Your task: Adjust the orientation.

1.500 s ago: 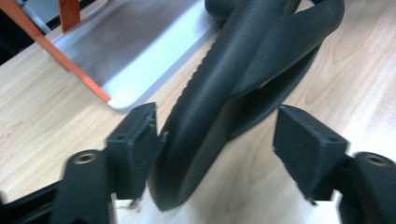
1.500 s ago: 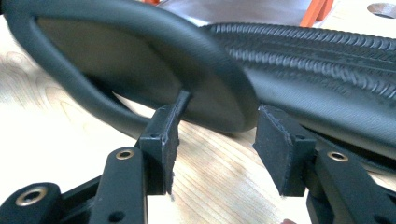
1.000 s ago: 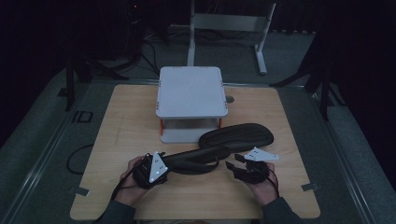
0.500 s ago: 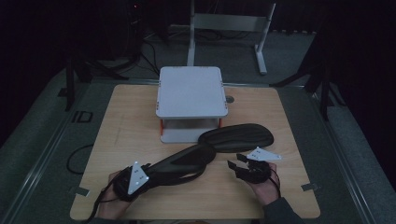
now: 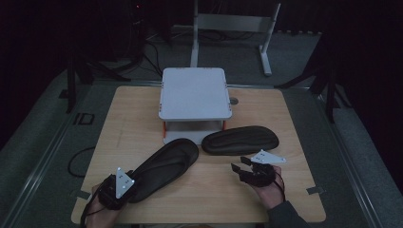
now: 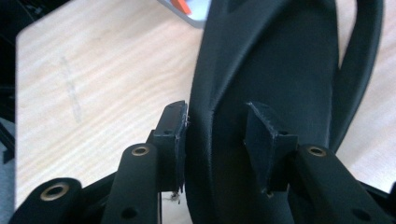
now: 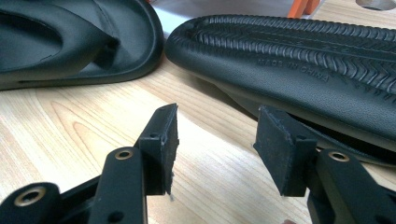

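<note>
Left gripper [image 5: 127,186] has just been easing its jaws wider around the upright sandal's [image 5: 164,166] heel, seemingly loose now; its long axis runs toward two o'clock. Right gripper [image 5: 243,169] open, the overturned sandal [image 5: 240,139] at twelve o'clock.

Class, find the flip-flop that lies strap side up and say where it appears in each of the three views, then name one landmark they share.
High view: the strap-up flip-flop lies diagonally at lower left of centre.
Left gripper view: it runs up the centre and right, its edge between the left gripper fingers.
Right gripper view: its toe end fills the top left.
Shared landmark: the wooden table.
</note>
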